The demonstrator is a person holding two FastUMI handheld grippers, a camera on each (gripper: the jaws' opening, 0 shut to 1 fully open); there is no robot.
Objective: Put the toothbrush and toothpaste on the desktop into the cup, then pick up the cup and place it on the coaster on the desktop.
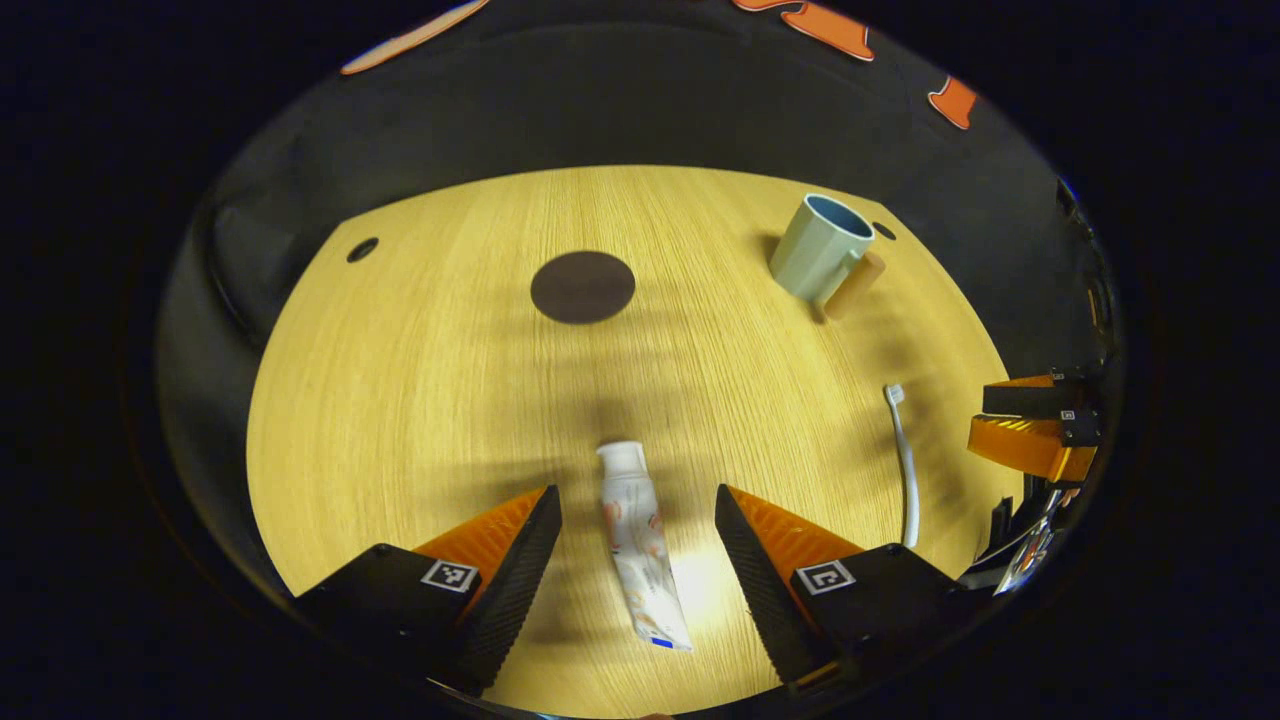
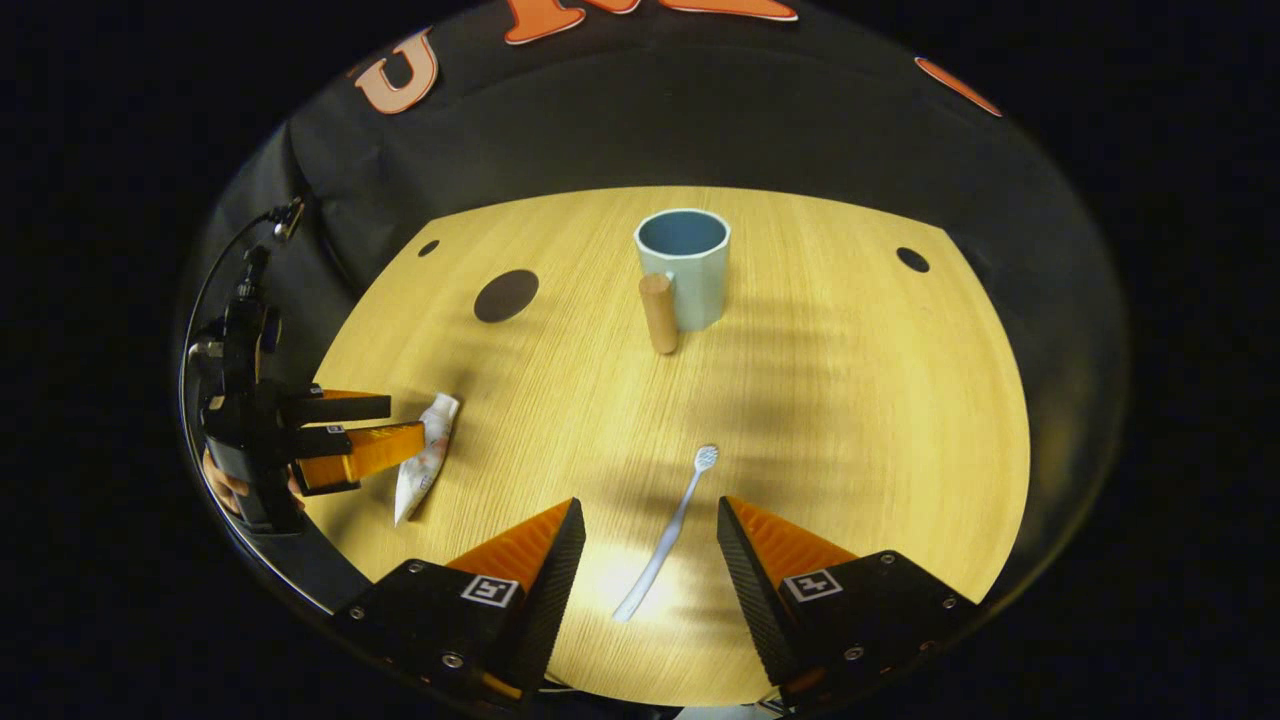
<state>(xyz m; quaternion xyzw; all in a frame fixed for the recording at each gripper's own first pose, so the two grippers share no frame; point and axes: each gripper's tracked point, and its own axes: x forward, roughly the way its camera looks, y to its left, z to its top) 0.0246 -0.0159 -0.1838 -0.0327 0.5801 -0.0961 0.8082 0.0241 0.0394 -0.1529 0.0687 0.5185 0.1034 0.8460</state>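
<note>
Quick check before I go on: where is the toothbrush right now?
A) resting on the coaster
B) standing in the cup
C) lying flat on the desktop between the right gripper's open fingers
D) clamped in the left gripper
C: the toothbrush lies flat on the desktop, between the open fingers of the right gripper, well short of the cup.

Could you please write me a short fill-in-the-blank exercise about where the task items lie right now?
1. The toothpaste lies between the open jaws of the ____ gripper.
2. The toothbrush lies flat on the ____.
3. The cup stands upright and is ____ inside.
4. The dark round coaster has ____ on it.

Missing words: left; desktop; empty; nothing
</note>
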